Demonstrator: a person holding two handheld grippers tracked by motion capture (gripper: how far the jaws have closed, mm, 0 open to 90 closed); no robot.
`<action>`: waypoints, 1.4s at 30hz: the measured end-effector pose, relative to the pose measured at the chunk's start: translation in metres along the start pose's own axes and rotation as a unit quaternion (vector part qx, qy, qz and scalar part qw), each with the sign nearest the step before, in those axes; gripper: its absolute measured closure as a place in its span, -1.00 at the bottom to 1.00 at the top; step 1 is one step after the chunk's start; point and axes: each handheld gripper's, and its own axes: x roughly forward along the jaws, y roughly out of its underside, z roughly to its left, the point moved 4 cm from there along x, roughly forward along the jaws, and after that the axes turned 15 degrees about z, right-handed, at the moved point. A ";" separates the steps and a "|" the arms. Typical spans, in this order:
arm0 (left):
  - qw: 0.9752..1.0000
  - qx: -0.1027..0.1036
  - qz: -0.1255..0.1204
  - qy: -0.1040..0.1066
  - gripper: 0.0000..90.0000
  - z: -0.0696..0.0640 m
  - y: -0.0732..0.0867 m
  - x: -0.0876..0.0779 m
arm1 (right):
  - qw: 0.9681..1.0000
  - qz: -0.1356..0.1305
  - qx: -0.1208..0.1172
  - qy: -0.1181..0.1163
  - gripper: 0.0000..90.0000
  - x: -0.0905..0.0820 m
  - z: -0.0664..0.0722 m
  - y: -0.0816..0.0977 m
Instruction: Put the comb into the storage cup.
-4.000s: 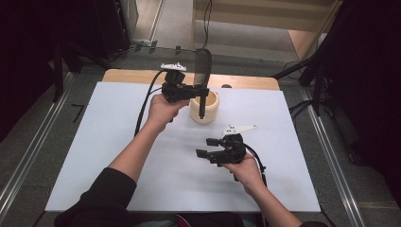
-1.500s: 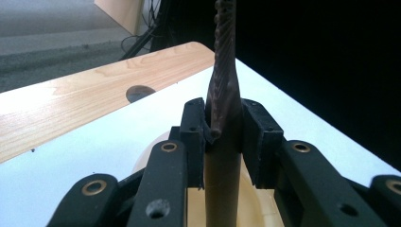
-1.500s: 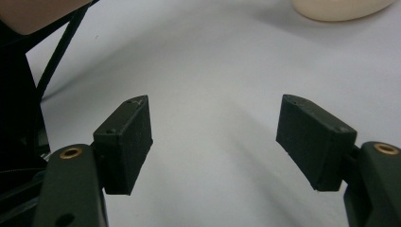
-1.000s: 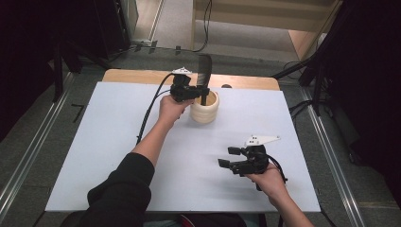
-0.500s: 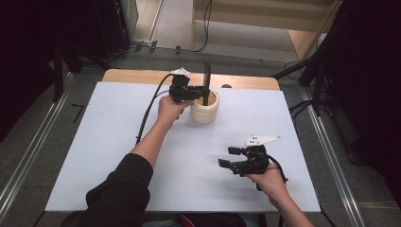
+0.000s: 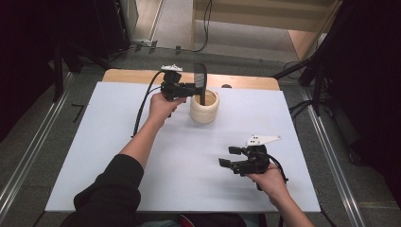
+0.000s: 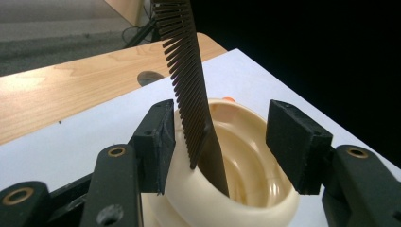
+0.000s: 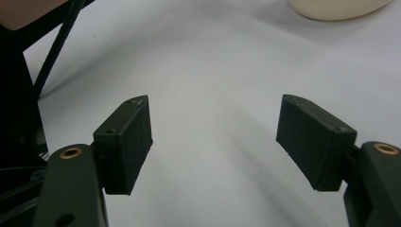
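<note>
One comb point(image 7: 187, 80) stands in the cup point(image 7: 246, 189) — top cut off (base hidden).

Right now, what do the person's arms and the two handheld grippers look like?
Both grippers are black. The left gripper has blocky rectangular jaw pads, brass-ringed holes in its jaw arms and a black cable trailing back. The right gripper carries a pale grey three-cornered plate on top. The left arm wears a black sleeve pushed above the forearm.

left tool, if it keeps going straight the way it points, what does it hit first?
Most likely the dark comb standing in the cream cup. The left tool has just been opening; the comb stands between its pads, close to one, contact unclear. The cup's rim lies just beyond.
</note>
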 end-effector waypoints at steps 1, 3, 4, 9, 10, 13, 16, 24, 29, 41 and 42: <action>1.000 0.000 0.003 0.002 -0.11 0.000 0.001 -0.002 | 1.000 0.000 -0.001 0.001 -0.43 0.000 0.000 0.000; 1.000 -0.003 0.008 0.006 -0.15 0.001 0.002 -0.005 | 1.000 -0.001 0.000 0.001 -0.43 0.000 0.000 0.000; 1.000 -0.005 0.010 0.008 -0.17 0.001 0.003 -0.007 | 1.000 -0.001 -0.001 0.002 -0.43 0.000 -0.001 0.000; 1.000 -0.007 0.011 0.012 -0.20 0.002 0.010 -0.016 | 1.000 0.001 -0.001 0.005 -0.43 -0.001 -0.002 0.000; 1.000 -0.007 0.013 0.012 -0.20 0.002 0.012 -0.018 | 1.000 0.000 0.000 0.006 -0.43 -0.001 -0.002 0.000; 1.000 -0.007 0.016 0.009 -0.23 0.003 0.017 -0.024 | 1.000 0.000 0.002 0.007 -0.43 -0.002 -0.003 0.001; 1.000 -0.011 0.021 0.015 -0.25 0.004 0.022 -0.029 | 1.000 0.000 0.004 0.009 -0.43 -0.004 -0.004 0.003; 0.999 -0.019 0.031 0.015 -0.26 0.007 0.039 -0.038 | 1.000 0.004 0.005 0.014 -0.44 -0.007 -0.007 0.008; 0.999 -0.026 0.035 0.018 -0.26 0.008 0.050 -0.041 | 1.000 0.008 0.006 0.015 -0.44 -0.008 -0.008 0.011; 0.998 -0.036 0.041 0.027 -0.29 0.004 0.076 -0.051 | 1.000 0.006 0.009 0.024 -0.47 -0.013 -0.010 0.016; 0.998 -0.039 0.038 0.030 -0.29 0.003 0.079 -0.052 | 1.000 0.006 0.009 0.026 -0.47 -0.013 -0.010 0.016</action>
